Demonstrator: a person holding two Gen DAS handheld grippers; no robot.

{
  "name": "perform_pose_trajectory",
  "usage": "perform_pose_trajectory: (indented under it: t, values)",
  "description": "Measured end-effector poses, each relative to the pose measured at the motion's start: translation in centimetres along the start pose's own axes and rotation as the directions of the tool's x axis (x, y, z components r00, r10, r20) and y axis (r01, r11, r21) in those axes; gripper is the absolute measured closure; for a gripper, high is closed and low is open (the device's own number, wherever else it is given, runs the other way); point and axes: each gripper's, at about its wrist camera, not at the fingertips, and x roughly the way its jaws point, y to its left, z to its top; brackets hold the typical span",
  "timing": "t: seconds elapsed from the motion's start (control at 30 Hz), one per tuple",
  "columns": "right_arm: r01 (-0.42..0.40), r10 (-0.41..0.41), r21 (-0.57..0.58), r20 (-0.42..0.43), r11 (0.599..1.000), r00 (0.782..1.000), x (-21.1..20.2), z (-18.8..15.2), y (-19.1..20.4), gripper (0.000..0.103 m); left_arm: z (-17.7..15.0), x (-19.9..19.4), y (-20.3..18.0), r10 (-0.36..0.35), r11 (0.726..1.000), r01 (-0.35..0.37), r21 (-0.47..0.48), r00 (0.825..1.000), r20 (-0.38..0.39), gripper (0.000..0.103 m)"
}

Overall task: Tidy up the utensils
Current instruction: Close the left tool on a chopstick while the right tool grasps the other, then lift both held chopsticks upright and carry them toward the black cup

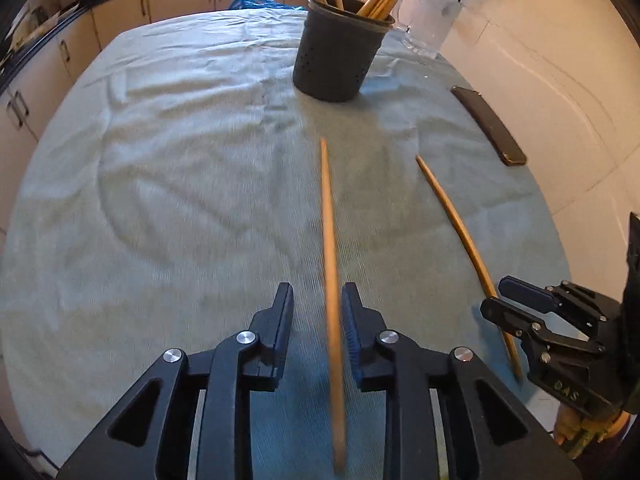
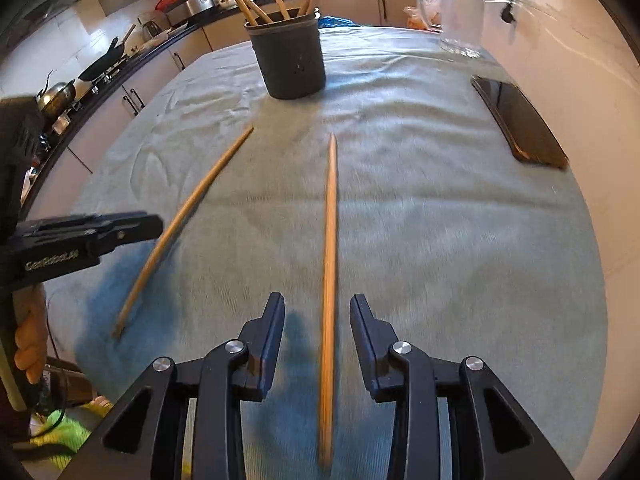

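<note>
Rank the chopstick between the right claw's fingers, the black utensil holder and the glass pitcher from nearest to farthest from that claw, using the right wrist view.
1. Chopstick, between the right claw fingers.
2. Black utensil holder, ahead, slightly left.
3. Glass pitcher, far right corner.

- Left gripper: matte black plastic, round silver pivot screws, ribbed blue pads.
- Right gripper: matched build, same silver screws.
- Carried pale "GenRobot" lettering on the left gripper's side.

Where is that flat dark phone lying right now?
The flat dark phone lies on the pale green cloth near the table's right edge in both wrist views, right of the two loose wooden chopsticks and nearer than the clear glass jug.
</note>
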Motion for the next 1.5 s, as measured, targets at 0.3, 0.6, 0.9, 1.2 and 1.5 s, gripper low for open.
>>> perform_pose_trajectory:
  t: [0.3,0.6,0.9,1.2,1.5]
  values:
    - [0.051,-0.051,-0.014,-0.023,0.999,0.998,4.1,6.8,-0.5,0.087,6.2,4.0,-0.5,0.047,0.998,-0.046,0.035,0.999,-0.025,0.08]
    - [0.08,-0.08,-0.013,-0.003,0.997,0.997,6.6,10.7,-0.4,0.088,9.0,5.2,0.1,0.016,0.999,-0.016,0.033,1.0,-0.012,0.08]
    - [0.113,-0.112,-0.002,0.054,0.994,0.992,6.5,10.8,-0.2,0.097,8.3,3.9,0.5,0.052,0.998,-0.054,0.045,0.998,0.042,0.098]
    - [0.043,-0.051,0.036,0.252,0.998,0.966,-1.3,10.9,-0.2,0.097,6.5,-4.9,0.4,0.07,0.995,-0.084,0.051,0.968,0.241,0.098]
    - [0.029,-0.04,0.034,0.39,0.999,0.92,-7.9,8.7,0.9,0.097,3.7,-11.1,-0.3,0.111,0.991,-0.13,0.025,0.919,0.38,0.098]
